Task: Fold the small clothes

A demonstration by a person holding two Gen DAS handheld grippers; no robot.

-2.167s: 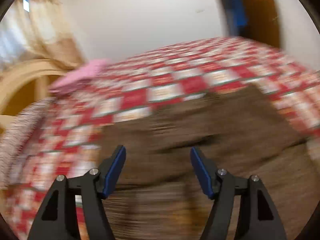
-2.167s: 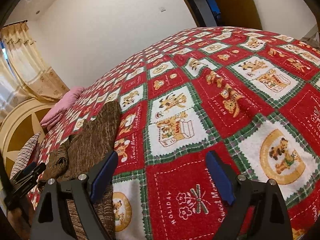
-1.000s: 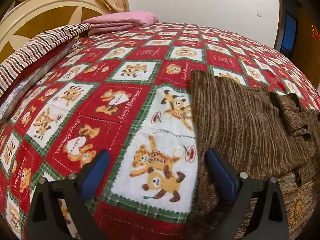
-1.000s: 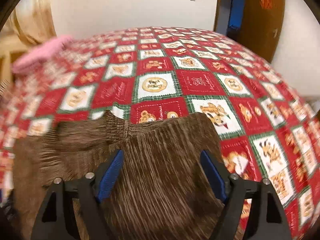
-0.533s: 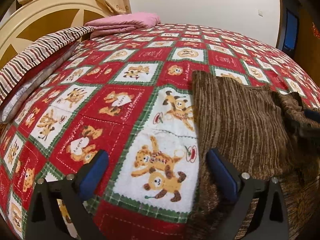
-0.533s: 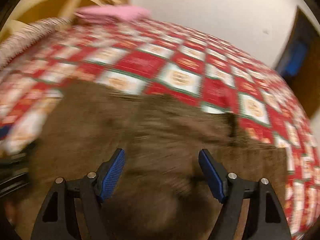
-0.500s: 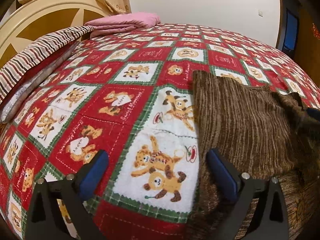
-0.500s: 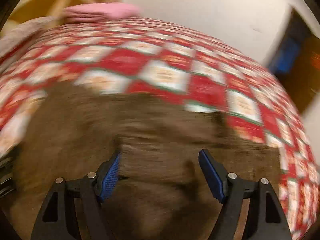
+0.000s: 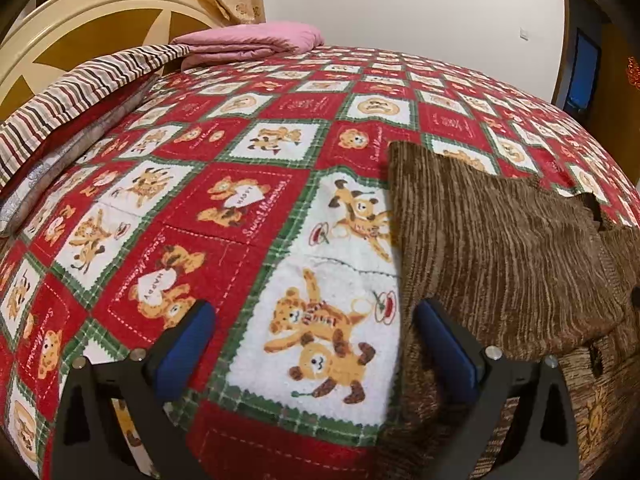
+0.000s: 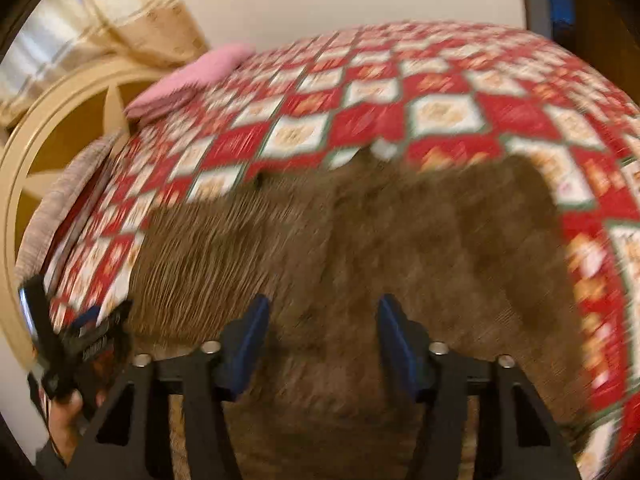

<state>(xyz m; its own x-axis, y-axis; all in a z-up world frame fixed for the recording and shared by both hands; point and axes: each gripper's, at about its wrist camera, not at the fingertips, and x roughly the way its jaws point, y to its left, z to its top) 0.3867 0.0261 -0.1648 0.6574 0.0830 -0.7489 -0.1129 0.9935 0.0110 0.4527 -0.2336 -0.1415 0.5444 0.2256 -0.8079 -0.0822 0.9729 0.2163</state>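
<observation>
A brown ribbed garment (image 9: 500,248) lies on the red patchwork bedspread (image 9: 224,216), its left part folded over itself. My left gripper (image 9: 314,344) is open and empty, low over the bedspread just left of the garment's edge. In the blurred right wrist view the garment (image 10: 360,240) fills the middle. My right gripper (image 10: 320,340) is open and empty above it. The left gripper also shows in the right wrist view (image 10: 76,336) at the lower left, held in a hand.
A striped pillow (image 9: 68,92) and a folded pink blanket (image 9: 248,42) lie at the head of the bed by the cream headboard (image 9: 80,20). A doorway (image 9: 580,76) is at the far right. The bedspread stretches away behind the garment.
The right gripper has swung over the garment and its jaws have narrowed somewhat; its view is motion-blurred. The garment's crumpled right part now lies flatter. The left gripper has hardly moved.
</observation>
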